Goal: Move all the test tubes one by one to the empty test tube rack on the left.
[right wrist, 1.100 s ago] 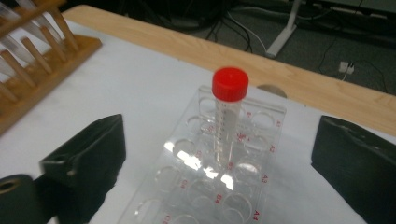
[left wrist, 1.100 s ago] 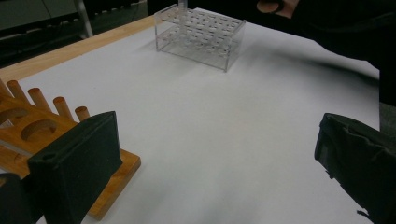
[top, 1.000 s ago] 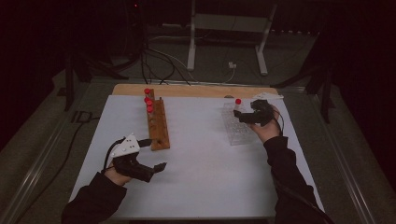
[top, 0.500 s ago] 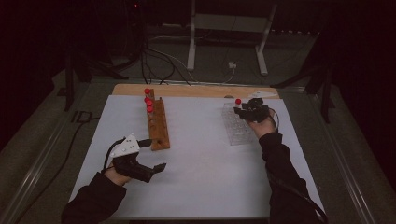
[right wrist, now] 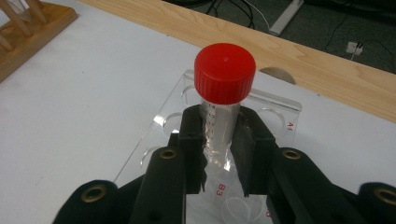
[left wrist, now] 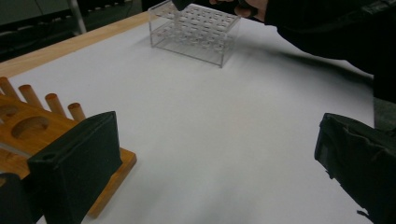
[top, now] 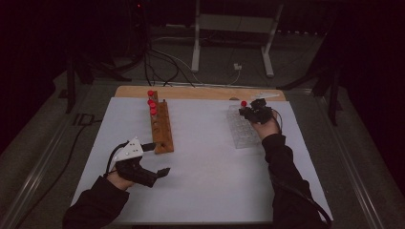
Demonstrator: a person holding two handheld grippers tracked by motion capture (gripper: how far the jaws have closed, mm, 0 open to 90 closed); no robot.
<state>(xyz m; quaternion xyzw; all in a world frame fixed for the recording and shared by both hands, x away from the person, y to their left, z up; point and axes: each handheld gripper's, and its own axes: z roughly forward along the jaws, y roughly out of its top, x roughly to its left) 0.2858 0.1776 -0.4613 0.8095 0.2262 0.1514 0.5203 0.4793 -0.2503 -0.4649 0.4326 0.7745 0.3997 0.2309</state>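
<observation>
tube: a clear plastic tube (right wrist: 219,133) with a red screw cap (right wrist: 225,72), standing upright in the clear rack (top: 243,131) at about 2 o'clock on the white surface (top: 205,162), in a hole near the rack's far edge.
right gripper: right gripper (right wrist: 218,140) has just been closing its jaws and now pinches the tube on the wall just below the cap, one jaw on each side.
left gripper: left gripper (top: 155,160) rests at about 8 o'clock on the surface, jaws spread wide with nothing between them, just beside the near end of the wooden rack (top: 160,126).
wooden rack: holds more red-capped tubes (top: 152,102) at its far end, about 11 o'clock.
handling: judged light and stiff; the smooth wall looks slippery, and thin plastic could crack under hard pressure.
hold point: best below the cap, as now, so the cap's lip stops a slide.
risk: a tilted lift could bind the tube in its hole and drag the light rack along.
</observation>
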